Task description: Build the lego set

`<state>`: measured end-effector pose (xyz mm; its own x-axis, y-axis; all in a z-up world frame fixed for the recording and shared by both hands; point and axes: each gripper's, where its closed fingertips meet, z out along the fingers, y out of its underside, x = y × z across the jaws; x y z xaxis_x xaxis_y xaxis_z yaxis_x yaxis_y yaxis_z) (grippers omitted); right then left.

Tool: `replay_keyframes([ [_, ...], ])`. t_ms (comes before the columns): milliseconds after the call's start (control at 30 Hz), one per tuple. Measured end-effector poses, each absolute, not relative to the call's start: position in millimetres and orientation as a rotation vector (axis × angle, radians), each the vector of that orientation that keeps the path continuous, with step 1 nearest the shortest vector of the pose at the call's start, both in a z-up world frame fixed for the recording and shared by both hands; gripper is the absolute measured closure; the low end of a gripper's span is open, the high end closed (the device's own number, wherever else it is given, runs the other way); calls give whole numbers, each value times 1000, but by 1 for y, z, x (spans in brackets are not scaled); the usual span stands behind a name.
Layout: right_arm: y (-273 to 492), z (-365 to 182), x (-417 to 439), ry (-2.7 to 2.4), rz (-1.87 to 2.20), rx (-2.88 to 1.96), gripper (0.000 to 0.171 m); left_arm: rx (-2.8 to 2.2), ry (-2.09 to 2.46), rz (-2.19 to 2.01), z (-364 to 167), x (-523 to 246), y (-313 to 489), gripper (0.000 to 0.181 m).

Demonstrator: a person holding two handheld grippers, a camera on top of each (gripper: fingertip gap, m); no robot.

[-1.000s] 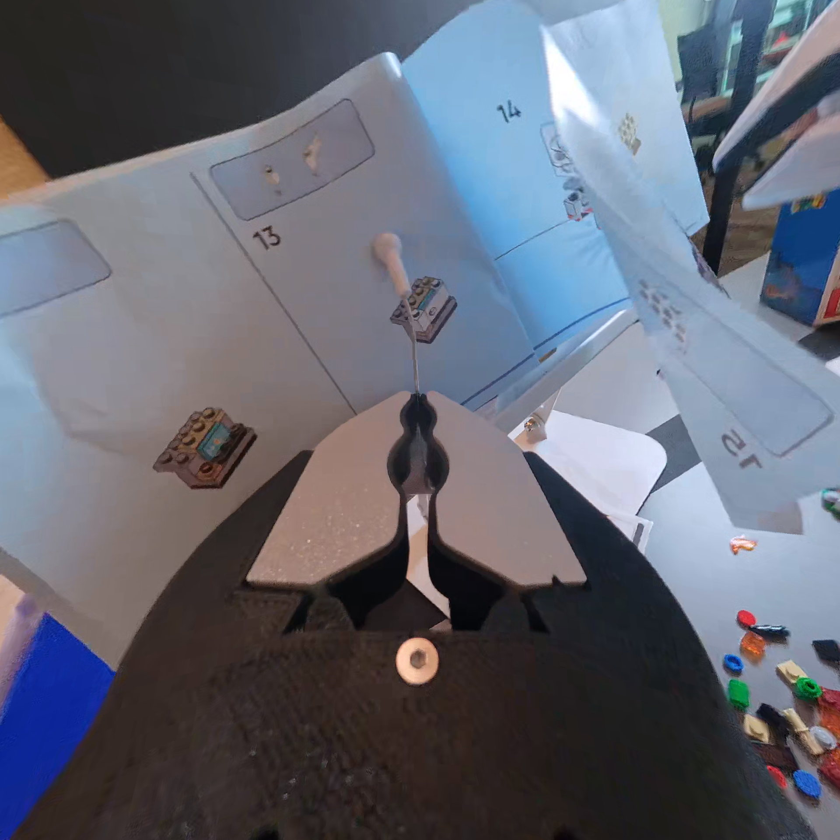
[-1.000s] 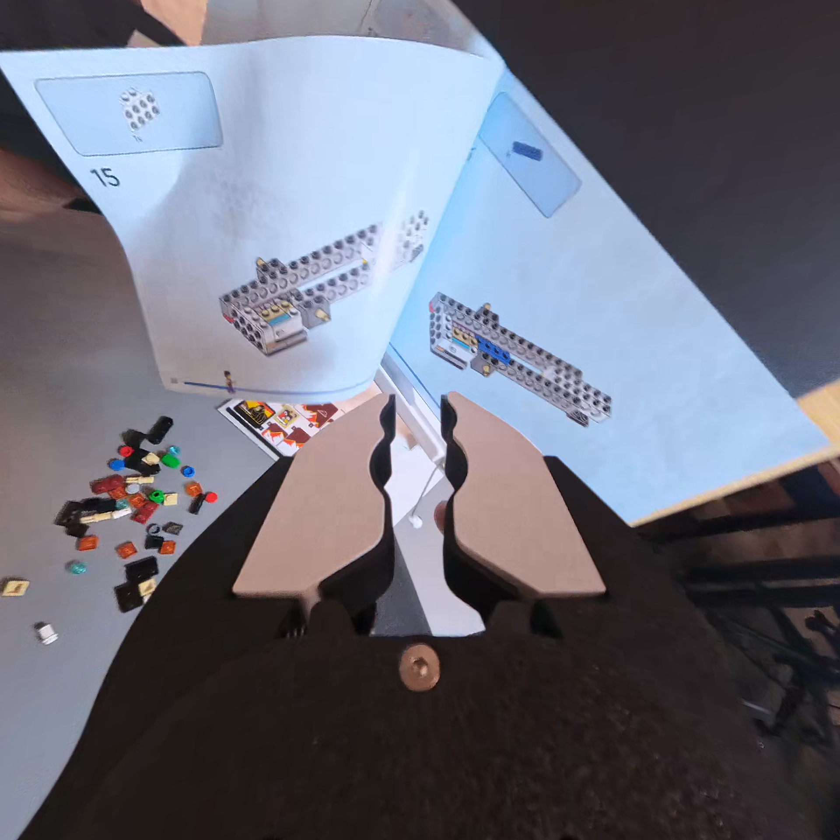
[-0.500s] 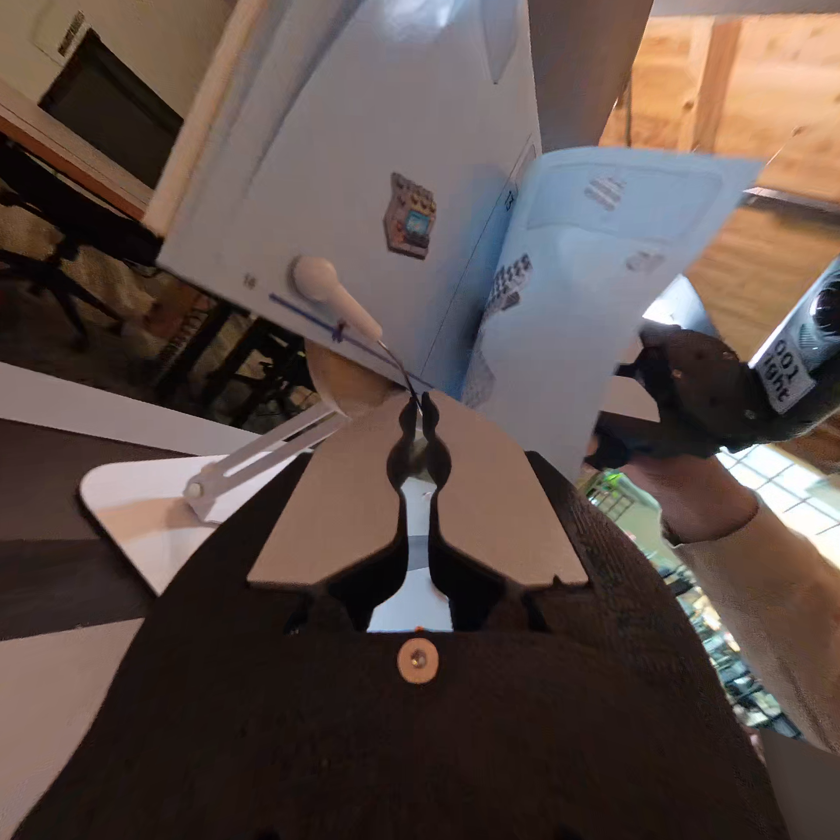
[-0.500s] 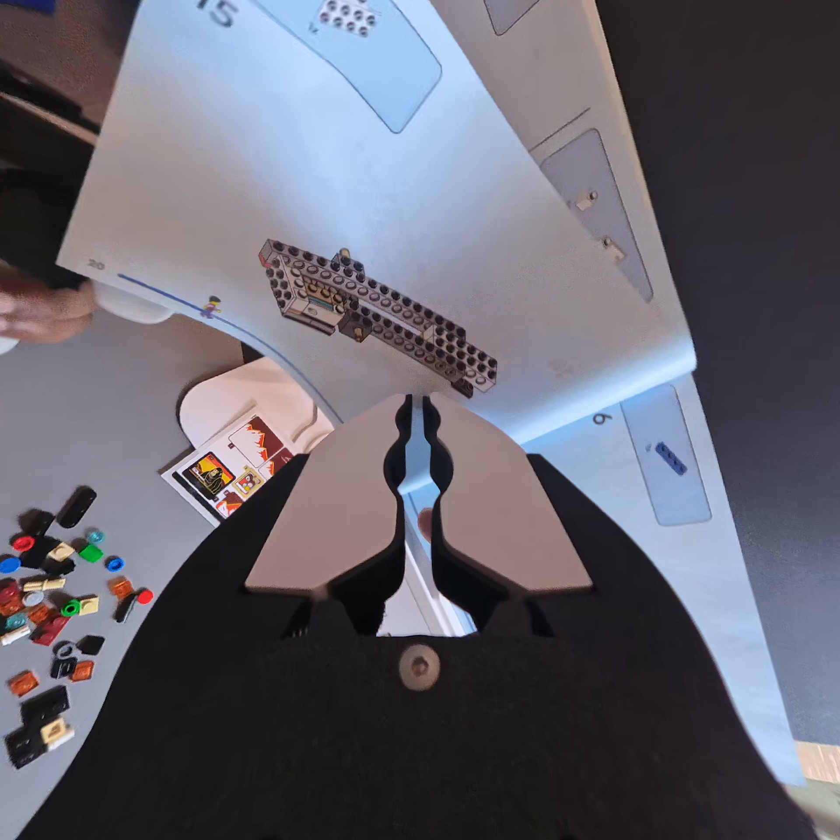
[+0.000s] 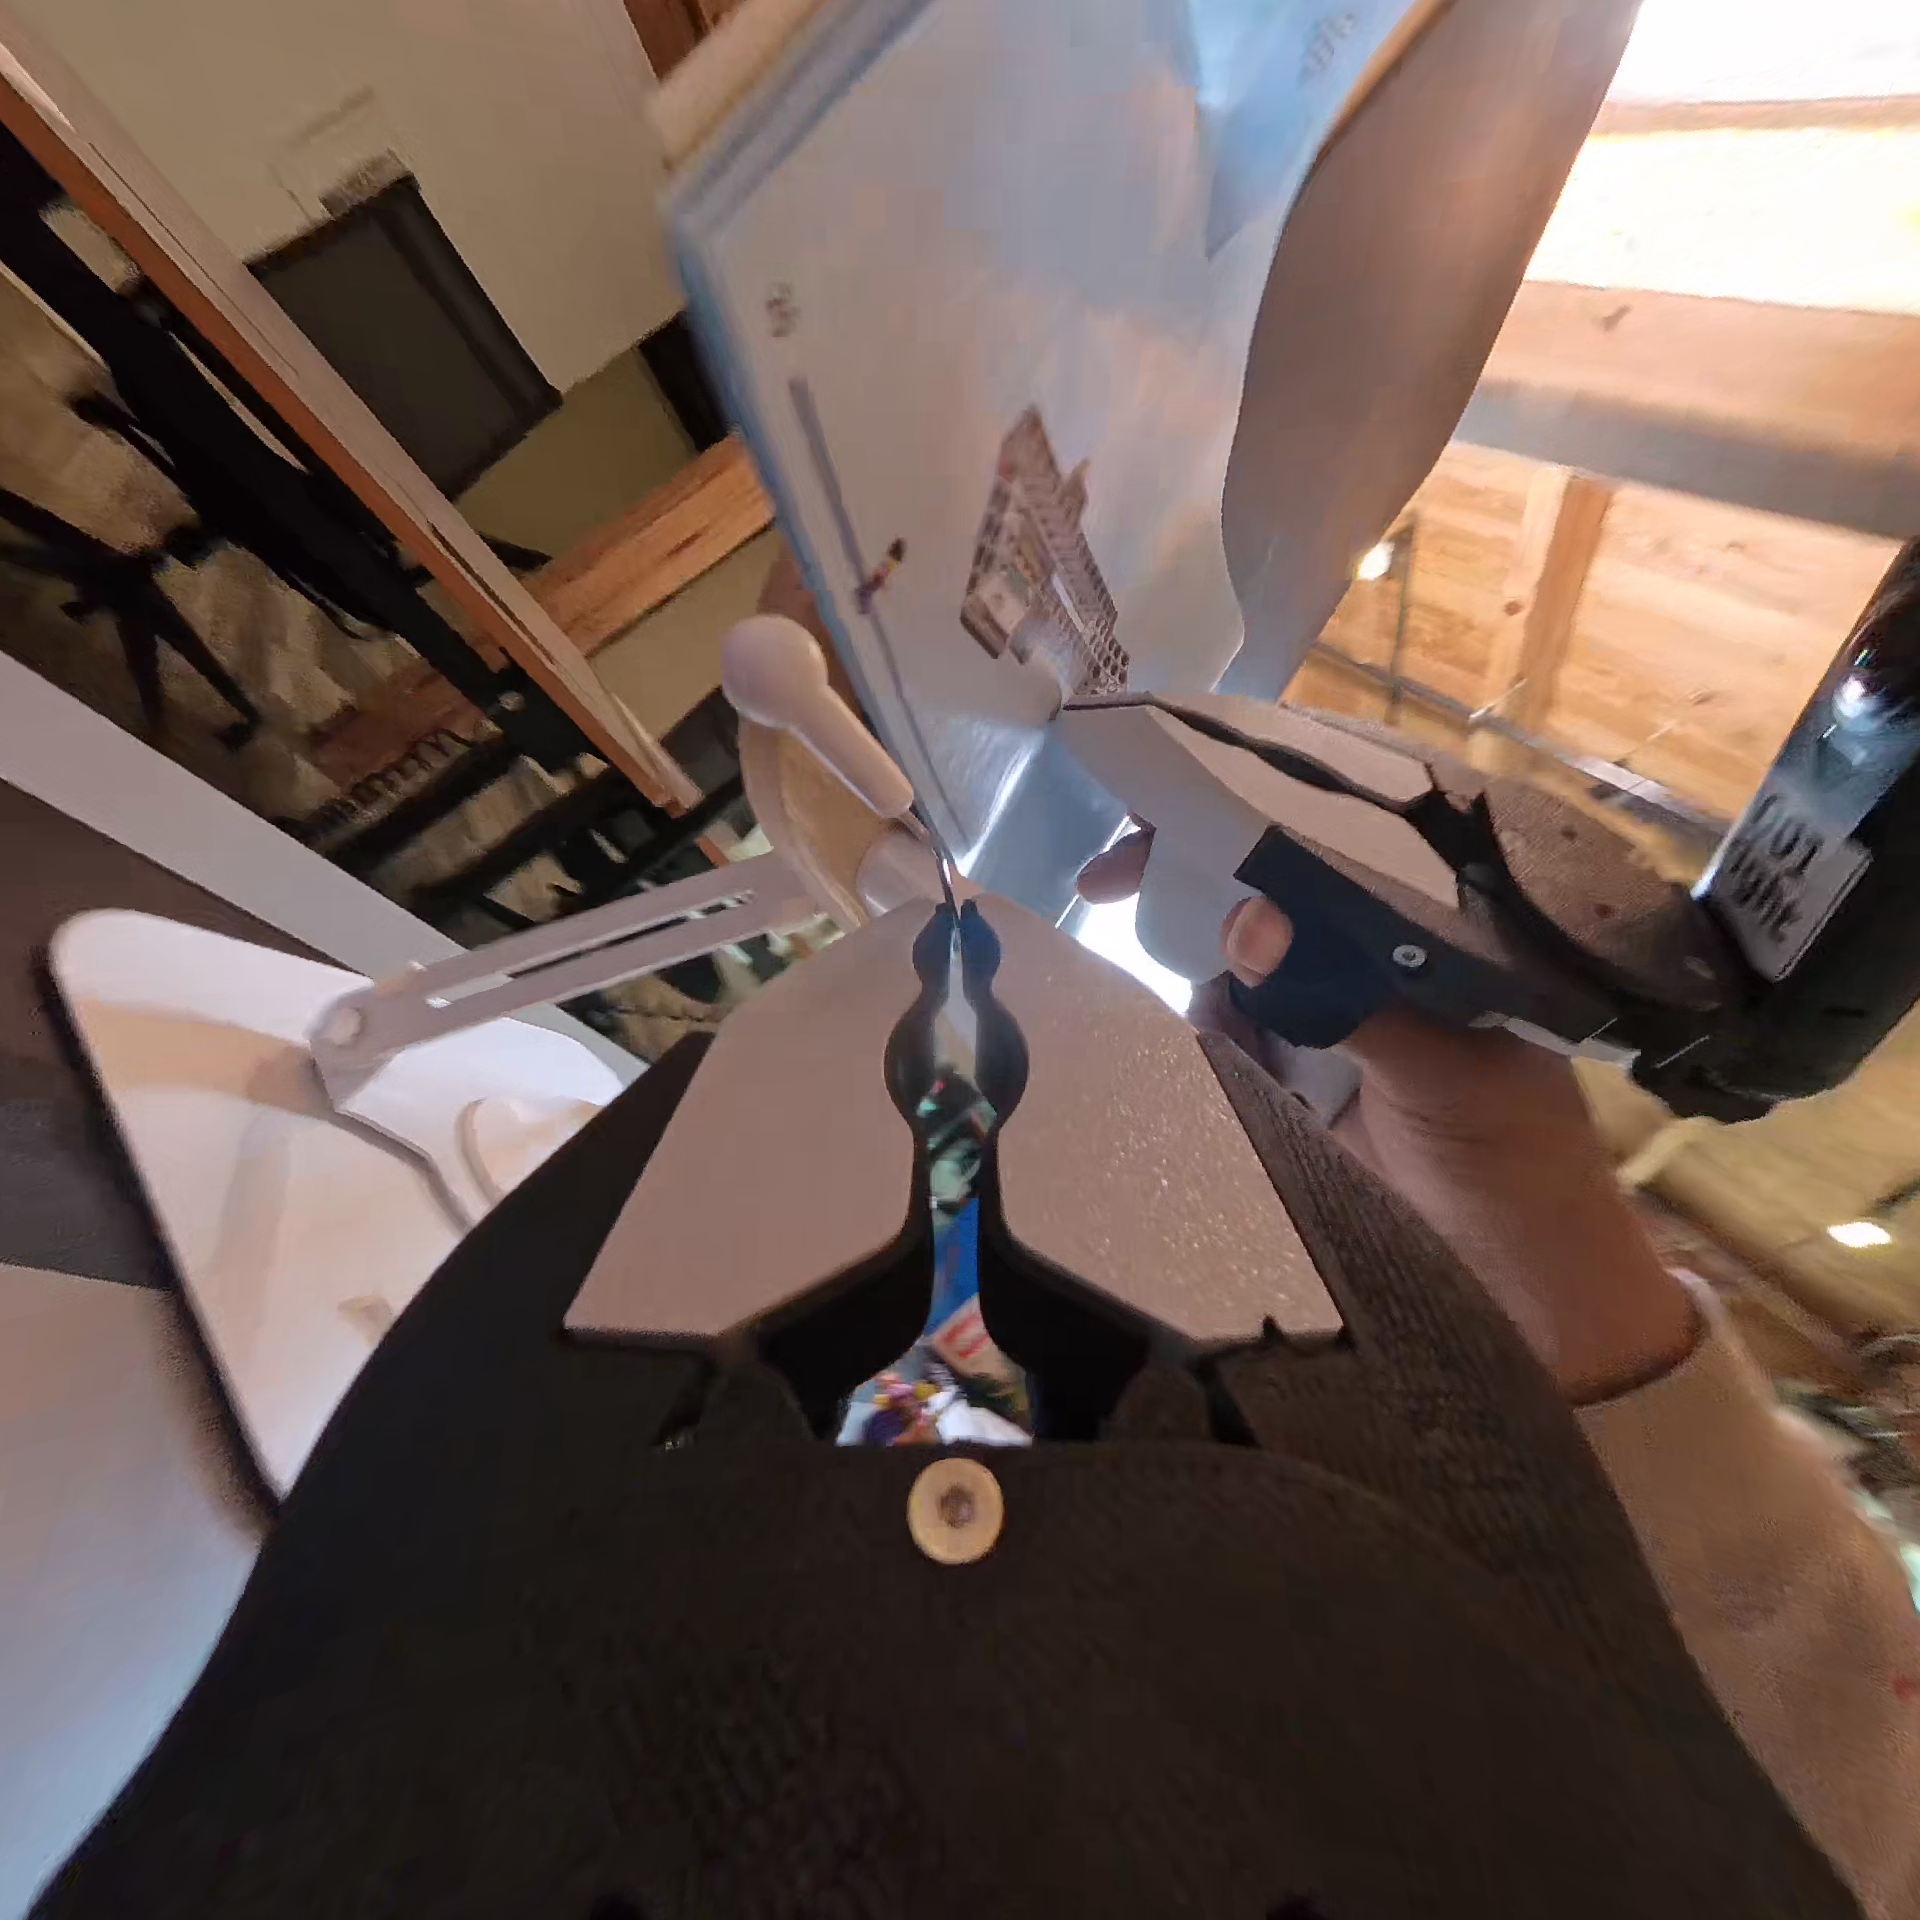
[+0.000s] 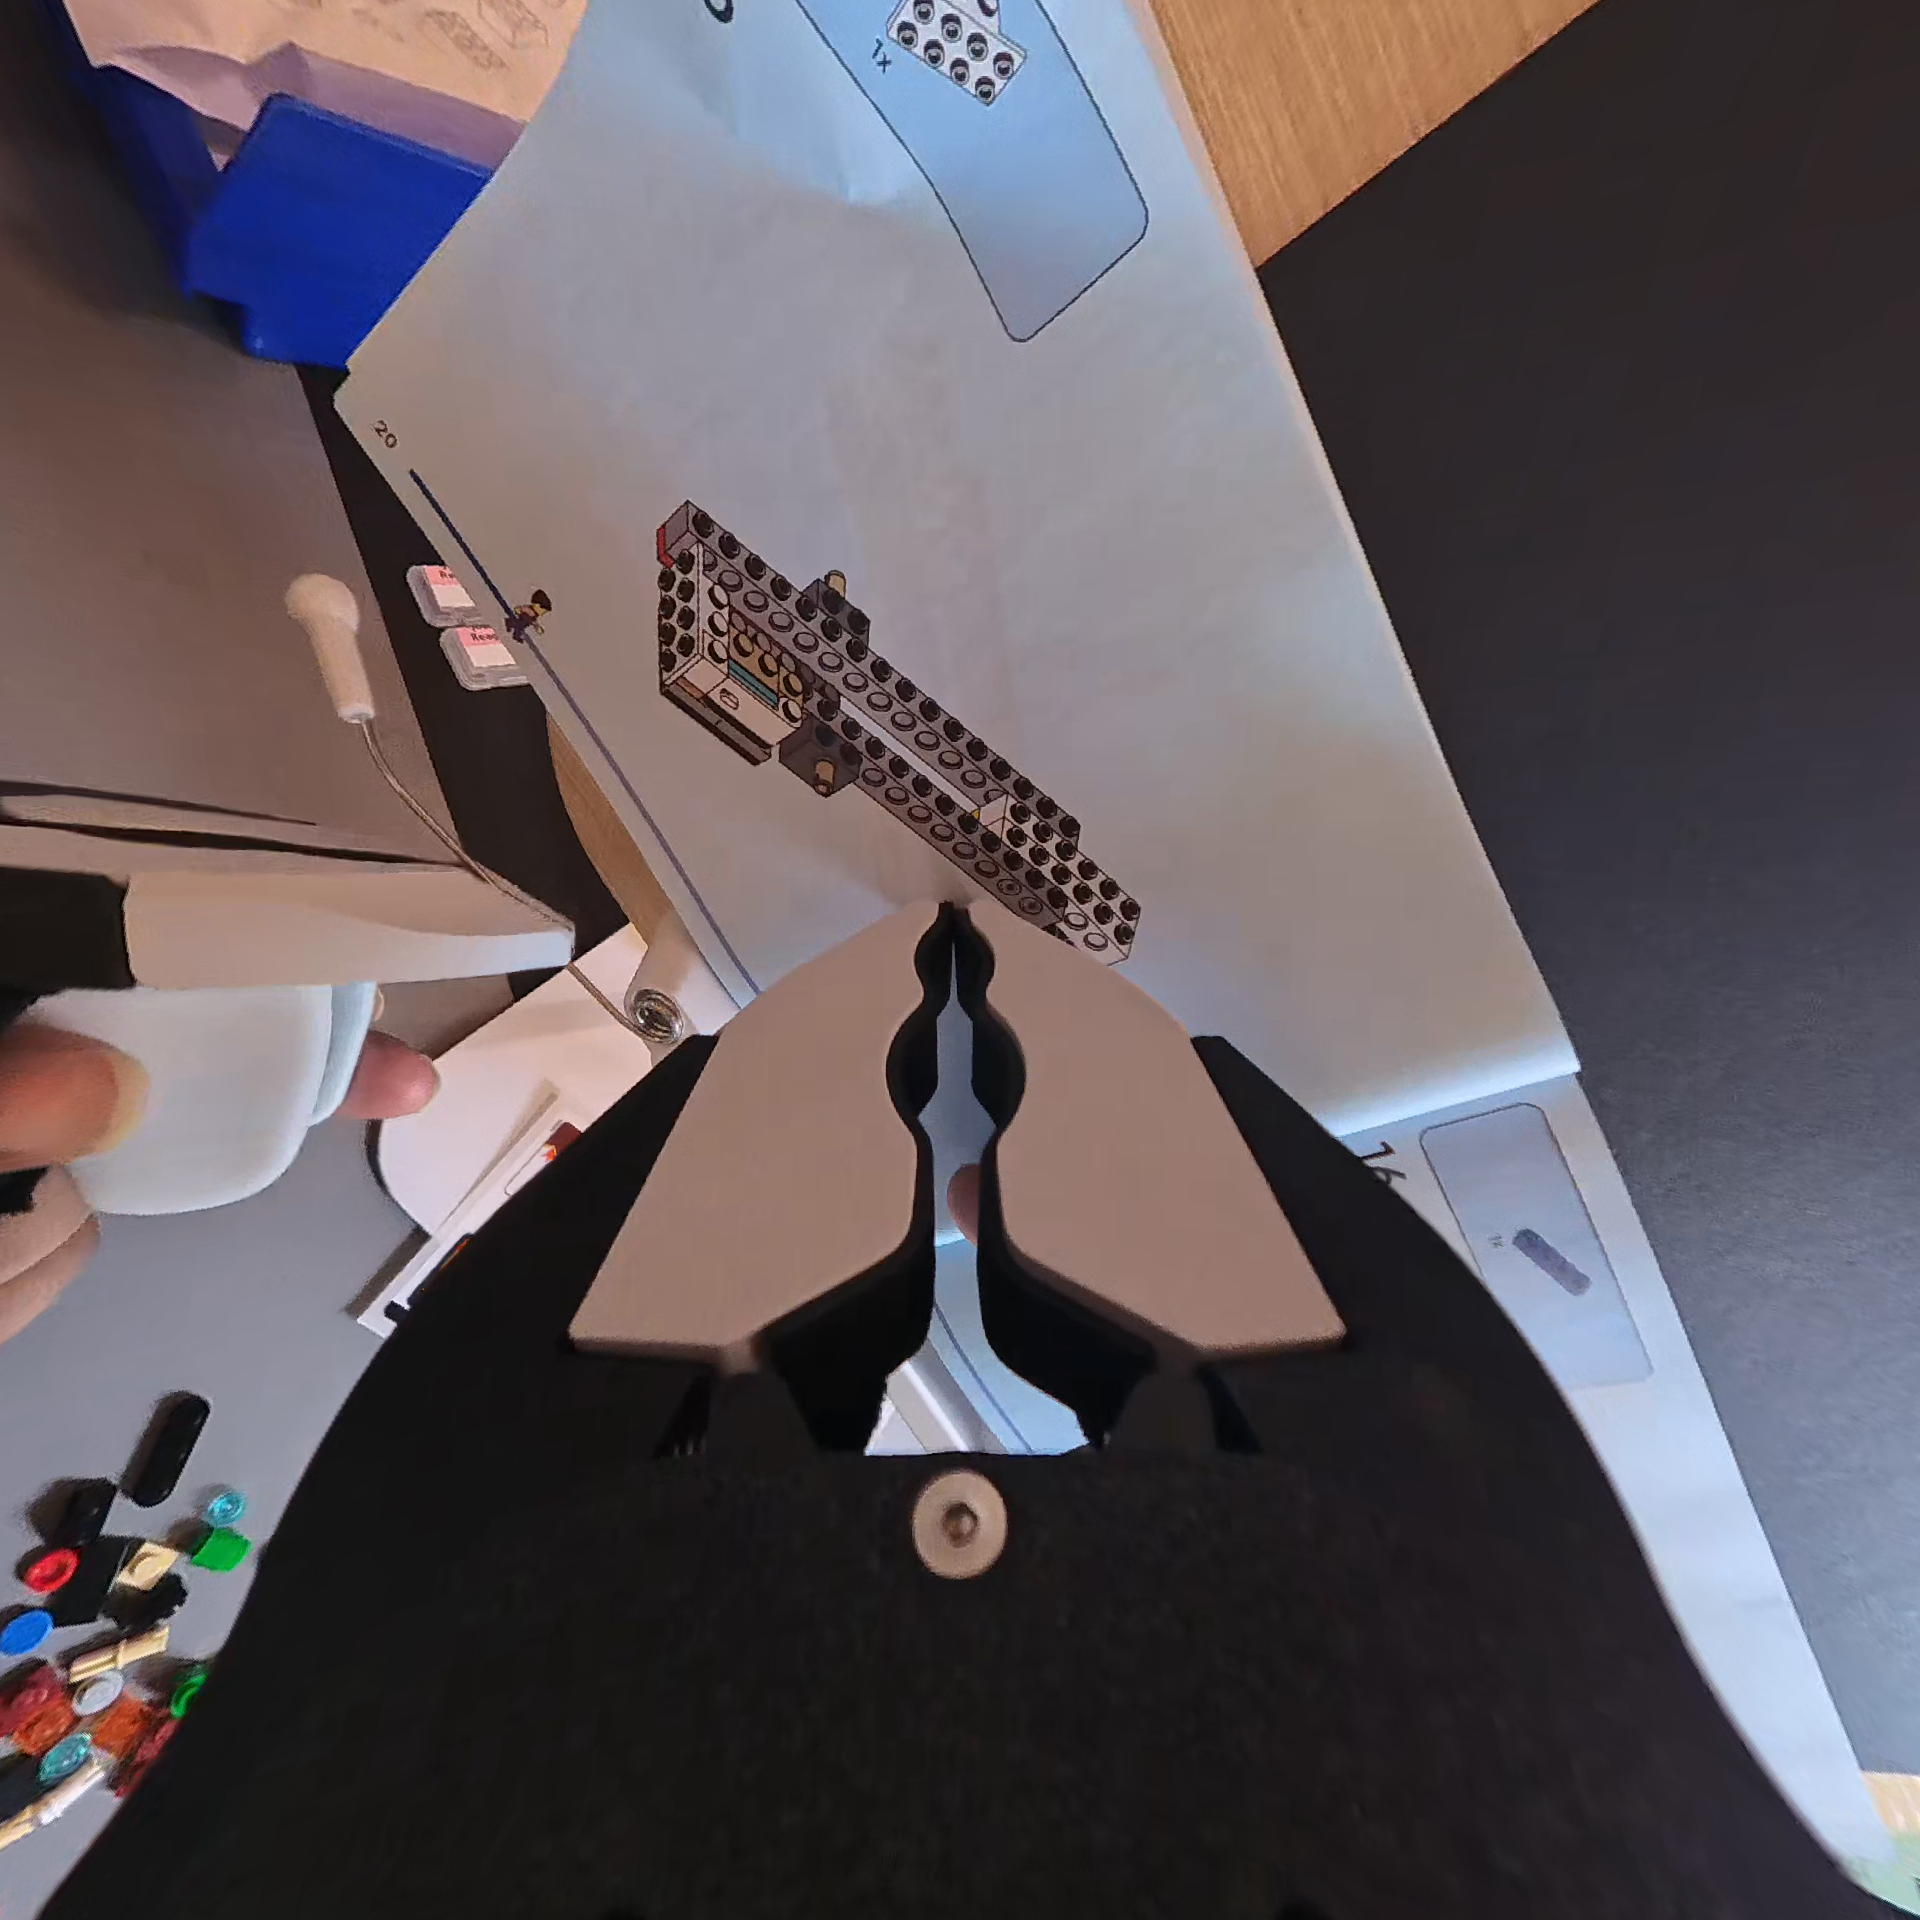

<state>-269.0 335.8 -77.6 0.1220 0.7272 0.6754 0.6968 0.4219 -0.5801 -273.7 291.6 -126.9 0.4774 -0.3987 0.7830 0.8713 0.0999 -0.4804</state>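
The light-blue instruction booklet (image 6: 935,436) rests open on a white book stand (image 5: 208,1049), showing a drawing of a long grey build. My left gripper (image 5: 956,916) is shut on the thin wire page holder (image 5: 800,691) of the stand, which ends in a white tip. The holder (image 6: 335,644) and the left gripper (image 6: 343,925) also show in the right wrist view. My right gripper (image 6: 951,920) is shut on the bottom edge of a booklet page. In the left wrist view the right gripper (image 5: 1070,707) pinches that page edge.
Several small loose lego pieces (image 6: 94,1631) lie on the grey table at the lower left. A blue box (image 6: 322,229) stands behind the booklet. A sticker sheet (image 6: 488,1184) lies under the stand. Two small white tiles (image 6: 462,623) lie beside the page.
My right gripper has gone from open to shut on the page and has moved it over. My left gripper, still on the wire holder, has swung, lifting the wire off the page.
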Motion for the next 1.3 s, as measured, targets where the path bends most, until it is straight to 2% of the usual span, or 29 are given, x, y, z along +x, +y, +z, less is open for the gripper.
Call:
replay_keyframes([
  [33, 336, -78, -269, -1582, 45, -1290, 171, -1138, -503, -923, -125, -274, 291, 180],
  [367, 335, -78, -271, -1559, 197, -1336, 171, -1620, 128, -86, -104, -263, 317, 180],
  [600, 329, -64, -245, -1434, 433, -1336, 166, -1731, 245, -6, -106, -262, 315, 179],
  [767, 356, -75, -209, -1293, 398, -1383, 167, -1742, 246, 28, -105, -260, 316, 179],
  [967, 355, -87, -220, -1305, 397, -1357, 171, -1735, 423, 319, -105, -249, 317, 180],
  [1100, 355, -88, -219, -1276, 410, -1375, 171, -1709, 711, 694, -110, -243, 322, 180],
  [1233, 354, -96, -208, -1261, 480, -1424, 164, -1830, 722, 622, -111, -241, 321, 179],
  [1300, 350, -95, -193, -1236, 519, -1430, 161, -1794, 688, 556, -100, -236, 315, 167],
])
